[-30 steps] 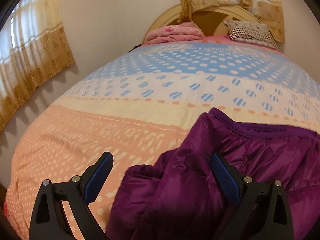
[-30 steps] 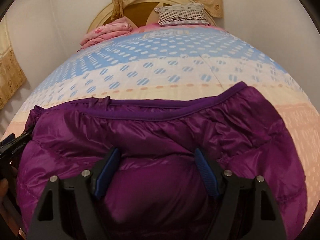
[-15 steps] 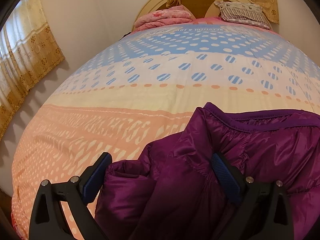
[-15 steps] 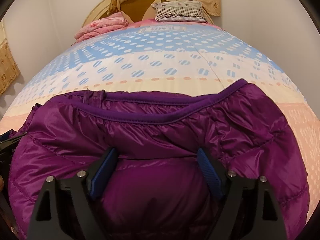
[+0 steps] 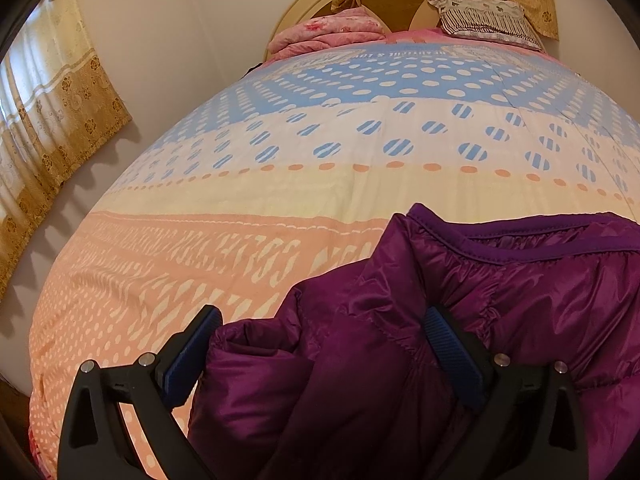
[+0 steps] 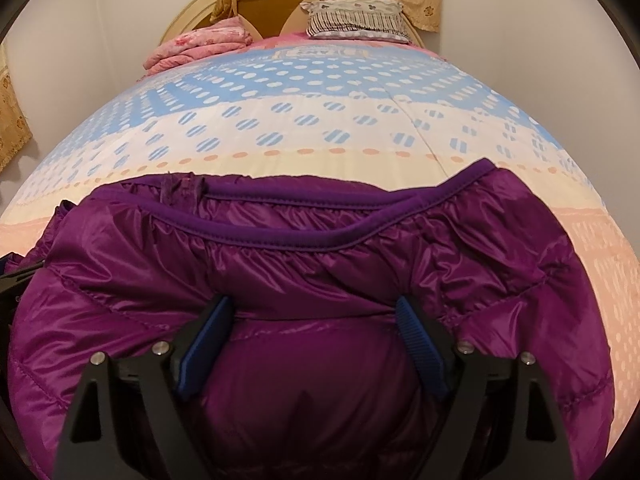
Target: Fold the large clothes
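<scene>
At the bottom of both wrist views you've got the hand-held grippers sitting right over the purple puffer jacket (image 6: 320, 264). The left hand-held gripper (image 5: 320, 332) has its jaws spread wide, with a bunched fold, maybe a sleeve, lying between them; I can't see either pad pressing on it. The right hand-held gripper (image 6: 316, 320) is spread just as wide over the middle of the jacket body, fabric bulging up between the blue pads (image 6: 204, 356) but nothing pinched.

The jacket fills the lower part of both frames, lying on the bed (image 5: 248, 200), with its collar edge (image 6: 304, 236) facing the far end. My guess is it's light and squishy but the shiny shell looks slippery, so a shallow pinch would probably slide off. I'd go for the stitched collar trim or a quilted seam, where there's some thickness to bite. Being puffy, it'll likely spring back open after a fold.

Further up, it's just dotted bedspread, then a folded pink blanket (image 6: 200, 46) and a striped pillow (image 6: 356, 20) against the headboard (image 5: 400, 4) at the top of the frame.
</scene>
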`<action>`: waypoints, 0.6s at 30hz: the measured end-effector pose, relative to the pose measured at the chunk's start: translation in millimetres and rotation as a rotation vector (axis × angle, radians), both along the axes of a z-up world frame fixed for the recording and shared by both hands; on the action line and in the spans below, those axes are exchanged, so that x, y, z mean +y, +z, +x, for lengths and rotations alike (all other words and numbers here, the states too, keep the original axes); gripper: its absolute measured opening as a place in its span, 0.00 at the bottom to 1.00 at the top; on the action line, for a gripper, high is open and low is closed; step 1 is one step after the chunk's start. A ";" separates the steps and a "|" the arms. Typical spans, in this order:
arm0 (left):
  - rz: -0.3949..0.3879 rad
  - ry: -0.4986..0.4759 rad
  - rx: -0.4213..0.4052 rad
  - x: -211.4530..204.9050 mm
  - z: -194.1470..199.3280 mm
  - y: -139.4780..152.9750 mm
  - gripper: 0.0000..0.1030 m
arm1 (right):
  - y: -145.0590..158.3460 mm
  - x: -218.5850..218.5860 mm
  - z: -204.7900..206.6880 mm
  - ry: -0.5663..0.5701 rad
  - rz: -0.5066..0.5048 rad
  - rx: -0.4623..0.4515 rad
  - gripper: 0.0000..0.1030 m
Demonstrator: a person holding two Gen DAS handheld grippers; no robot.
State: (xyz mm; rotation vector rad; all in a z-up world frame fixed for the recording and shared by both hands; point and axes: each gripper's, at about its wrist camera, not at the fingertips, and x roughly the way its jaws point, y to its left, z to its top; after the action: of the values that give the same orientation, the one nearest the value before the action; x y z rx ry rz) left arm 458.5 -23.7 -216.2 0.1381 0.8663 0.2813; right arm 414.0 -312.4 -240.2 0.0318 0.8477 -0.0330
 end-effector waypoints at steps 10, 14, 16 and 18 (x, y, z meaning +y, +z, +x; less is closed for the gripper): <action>0.001 0.000 -0.001 -0.1 0.0 -0.1 0.99 | -1.0 1.0 1.6 -0.004 -0.020 0.006 0.84; 0.007 -0.001 -0.001 -0.3 0.0 -0.9 0.99 | -1.0 1.9 2.3 -0.005 -0.025 0.007 0.84; 0.011 0.000 0.000 -1.0 0.0 -1.0 0.99 | -1.4 1.8 2.6 -0.006 -0.028 0.007 0.84; 0.013 -0.001 0.000 -1.4 -0.2 -1.0 0.99 | -1.5 2.3 2.3 -0.007 -0.029 0.007 0.84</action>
State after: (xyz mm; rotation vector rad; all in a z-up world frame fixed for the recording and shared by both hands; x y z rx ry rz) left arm 458.3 -25.1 -217.1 0.1508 0.8643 0.2865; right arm 416.3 -310.1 -241.7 0.0076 0.8542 -0.0516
